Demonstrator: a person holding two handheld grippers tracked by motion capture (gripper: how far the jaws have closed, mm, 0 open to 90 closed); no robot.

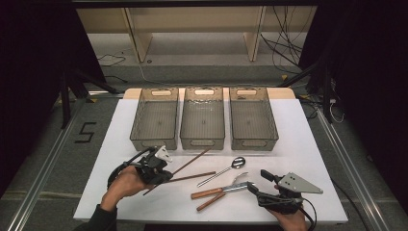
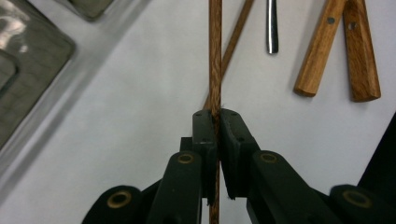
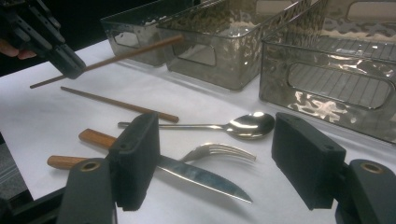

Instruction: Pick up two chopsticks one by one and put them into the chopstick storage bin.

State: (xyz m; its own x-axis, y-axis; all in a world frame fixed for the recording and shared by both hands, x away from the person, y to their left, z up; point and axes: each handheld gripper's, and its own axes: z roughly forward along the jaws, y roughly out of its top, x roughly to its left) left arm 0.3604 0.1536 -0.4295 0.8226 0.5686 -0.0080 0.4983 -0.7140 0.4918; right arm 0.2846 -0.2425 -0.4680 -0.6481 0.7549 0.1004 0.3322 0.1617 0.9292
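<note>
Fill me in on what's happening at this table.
A person is working with a gripper in each hand. The left gripper is shut on one wooden chopstick, held off the white table. The right gripper is open near the knife. The three bins look empty.

Three bins (image 1: 202,118) stand side by side along the table's (image 1: 308,159) far edge. Before them, toward the near edge, lie chopsticks (image 1: 195,177) at left, then spoon (image 1: 226,169), fork (image 1: 230,185) and knife (image 1: 211,192).
</note>
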